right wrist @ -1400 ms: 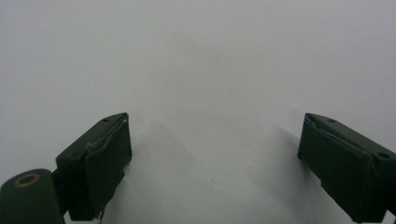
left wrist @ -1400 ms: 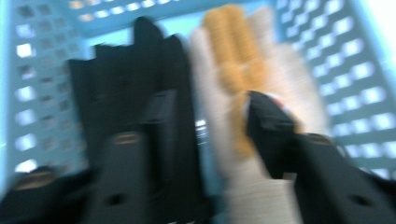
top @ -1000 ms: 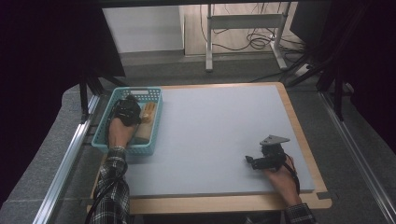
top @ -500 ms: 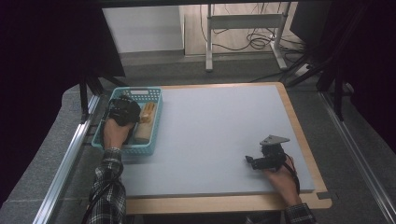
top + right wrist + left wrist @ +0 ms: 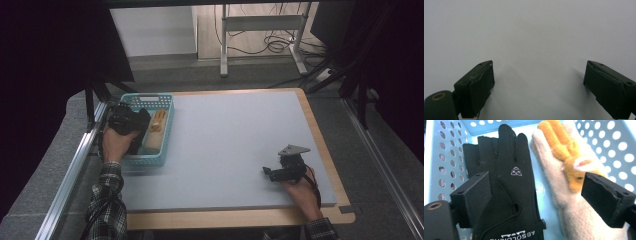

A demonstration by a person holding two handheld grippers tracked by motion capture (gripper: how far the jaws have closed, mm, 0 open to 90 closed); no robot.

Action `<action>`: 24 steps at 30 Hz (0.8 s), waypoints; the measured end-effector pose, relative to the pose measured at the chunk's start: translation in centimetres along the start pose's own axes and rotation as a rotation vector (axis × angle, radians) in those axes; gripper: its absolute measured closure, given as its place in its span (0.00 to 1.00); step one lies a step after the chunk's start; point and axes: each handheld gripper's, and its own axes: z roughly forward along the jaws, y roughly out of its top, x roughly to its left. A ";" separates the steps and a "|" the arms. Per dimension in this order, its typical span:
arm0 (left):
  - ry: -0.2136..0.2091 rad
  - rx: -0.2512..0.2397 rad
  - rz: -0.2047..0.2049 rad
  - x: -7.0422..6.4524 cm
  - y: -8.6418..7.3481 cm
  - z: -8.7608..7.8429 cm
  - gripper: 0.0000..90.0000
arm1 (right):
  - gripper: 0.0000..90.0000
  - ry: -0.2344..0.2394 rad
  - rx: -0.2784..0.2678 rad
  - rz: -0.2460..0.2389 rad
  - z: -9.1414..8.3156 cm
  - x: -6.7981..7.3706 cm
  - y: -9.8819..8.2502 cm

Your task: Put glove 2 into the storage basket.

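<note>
Resting near the table's (image 5: 225, 145) front edge, at the person's right: right gripper (image 5: 272, 172), jaws spread wide, nothing between them, grey surface beneath them in the right gripper view.

Left hand (image 5: 116, 144), plaid sleeve, at the table's left edge: left gripper (image 5: 536, 195) poised over the basket (image 5: 167, 107). Jaws have just been opening and stand released; the gloves lie under the gap, neither one gripped.

Basket: turquoise plastic, perforated walls, set at the table's left side, farther back than the right gripper.

Contents, side by side and touching:
- black glove (image 5: 507, 182), flat, fingers pointing away, small white emblem on its back, white lettering at the cuff;
- cream glove (image 5: 571, 220), fleecy, with orange fingers (image 5: 557, 141).

Beyond the table: floor, cables (image 5: 270, 42), a metal stand (image 5: 262, 22).
</note>
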 end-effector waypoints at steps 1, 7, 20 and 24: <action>-0.002 -0.004 0.004 0.0 0.0 -0.1 0.11 | 0.10 0.000 0.000 0.000 0.0 0.0 0.0; -0.037 -0.031 0.010 -0.3 -0.2 -0.9 0.06 | 0.10 0.000 0.000 0.000 0.0 0.0 0.0; -0.045 -0.059 0.056 -1.0 -1.0 -2.4 0.01 | 0.10 0.000 0.000 0.000 0.0 0.0 0.0; -0.045 -0.064 0.071 -1.2 -1.3 -2.8 0.01 | 0.10 0.000 0.000 0.000 0.0 0.0 0.0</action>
